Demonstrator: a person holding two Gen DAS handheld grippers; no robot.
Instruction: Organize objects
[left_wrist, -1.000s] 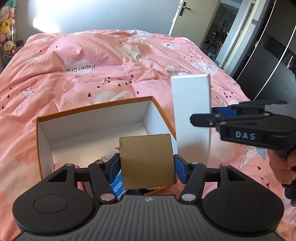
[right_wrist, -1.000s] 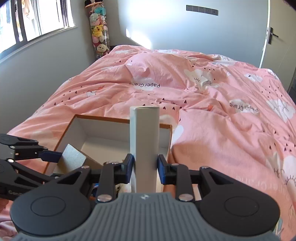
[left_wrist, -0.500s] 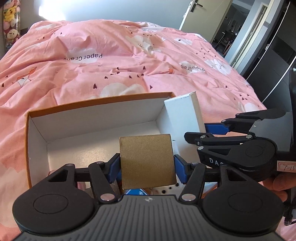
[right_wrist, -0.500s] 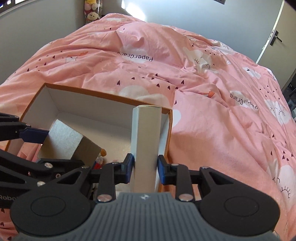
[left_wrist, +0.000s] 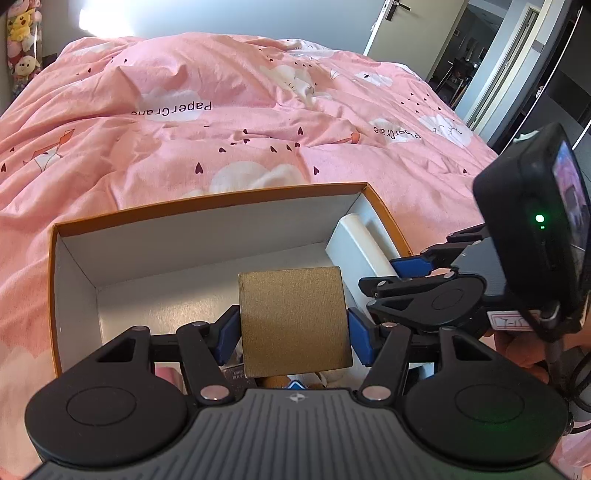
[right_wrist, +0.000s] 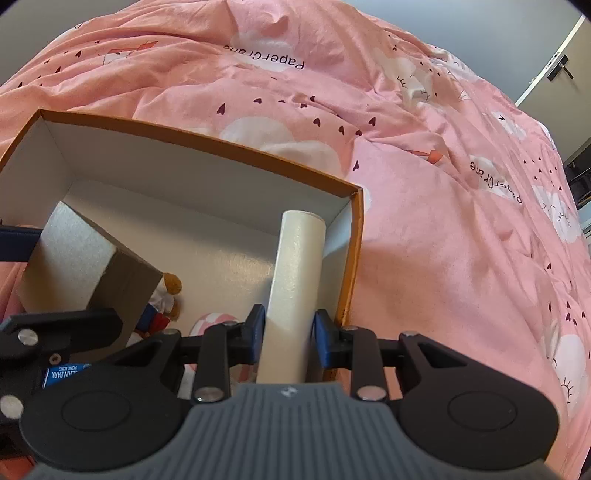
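An orange-edged cardboard box (left_wrist: 207, 201) with a white inside lies open on the pink bed. My left gripper (left_wrist: 293, 332) is shut on a gold-brown cube box (left_wrist: 293, 317), held over the box's near part. My right gripper (right_wrist: 290, 338) is shut on a tall white carton (right_wrist: 297, 280), which leans down inside the box along its right wall (right_wrist: 351, 251). In the left wrist view the white carton (left_wrist: 356, 243) and the right gripper (left_wrist: 410, 275) sit at the box's right side. The gold-brown cube (right_wrist: 85, 262) appears at the left in the right wrist view.
Small items lie on the box floor: a little bear toy (right_wrist: 164, 299), a pink-and-white round thing (right_wrist: 216, 321) and a blue printed pack (right_wrist: 64, 373). Rumpled pink bedding (left_wrist: 258, 122) surrounds the box. Plush toys (left_wrist: 24, 40) stand far left; a door (left_wrist: 402, 22) is at the back.
Both grippers have come down toward the box. The white carton went from standing upright outside the right wall to leaning inside it. The gold-brown cube stays gripped, now lower over the box.
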